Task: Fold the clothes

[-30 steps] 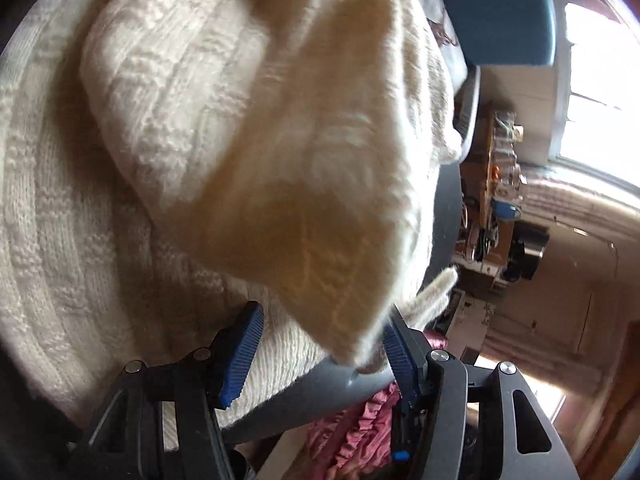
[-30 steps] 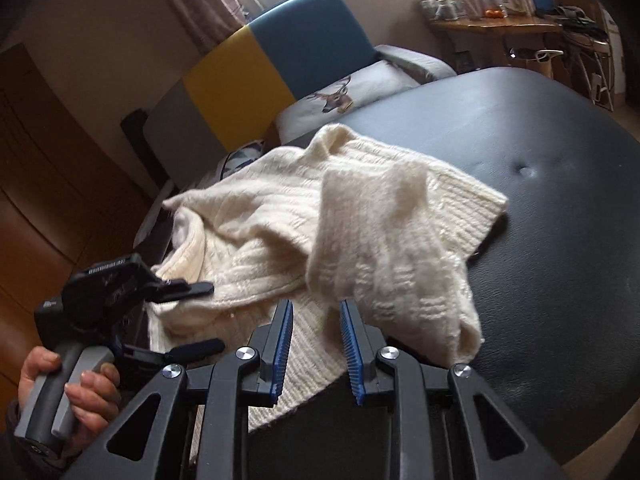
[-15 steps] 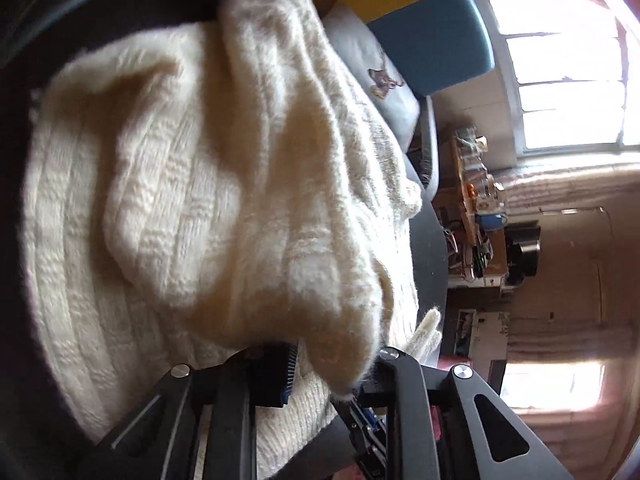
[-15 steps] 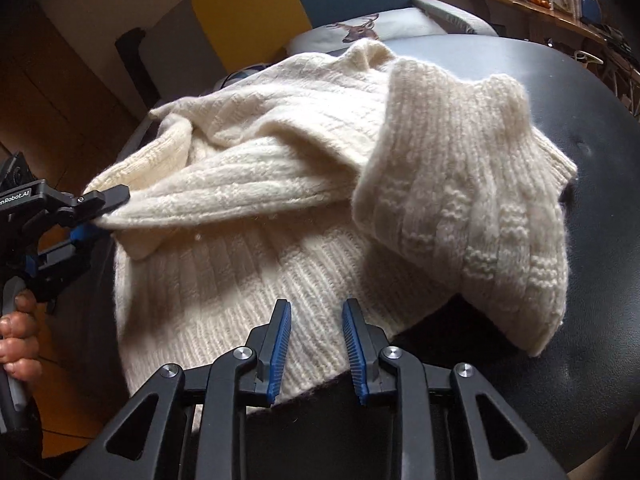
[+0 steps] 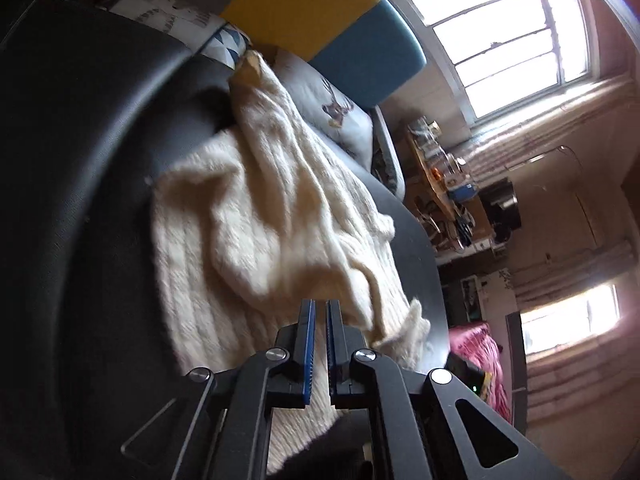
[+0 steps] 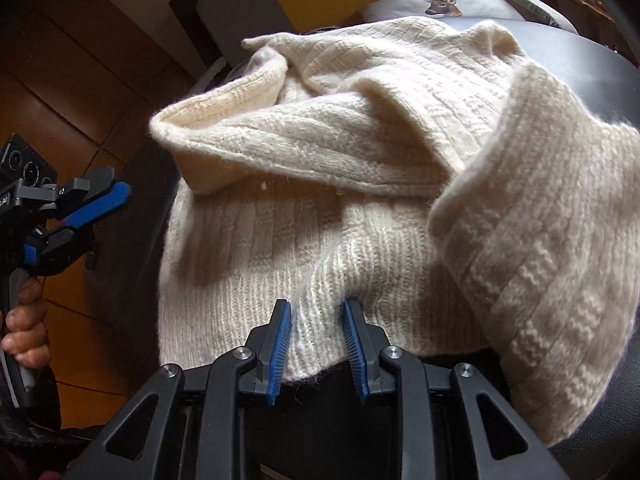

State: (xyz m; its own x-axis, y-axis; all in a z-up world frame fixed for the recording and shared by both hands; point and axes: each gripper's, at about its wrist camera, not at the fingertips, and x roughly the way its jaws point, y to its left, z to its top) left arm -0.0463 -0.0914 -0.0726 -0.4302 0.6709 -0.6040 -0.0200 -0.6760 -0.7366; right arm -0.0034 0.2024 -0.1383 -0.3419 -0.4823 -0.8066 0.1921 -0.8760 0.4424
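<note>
A cream ribbed knit sweater lies bunched on a black padded surface, with a sleeve folded across its right side. My right gripper is open, its blue pads straddling a pinch of the sweater's near hem. My left gripper has its jaws nearly together with nothing between them, just off the sweater's edge. In the right wrist view the left gripper sits off the sweater to the left, held in a hand.
A yellow and blue chair back and a deer-print cushion stand behind the black surface. A cluttered wooden shelf and bright windows are to the right. Pink fabric lies low on the right. Wooden floor is on the left.
My left gripper let go of the sweater fold, shut empty and pulled back off the garment. My right gripper moved in onto the near hem, its pads now around a pinch of it.
</note>
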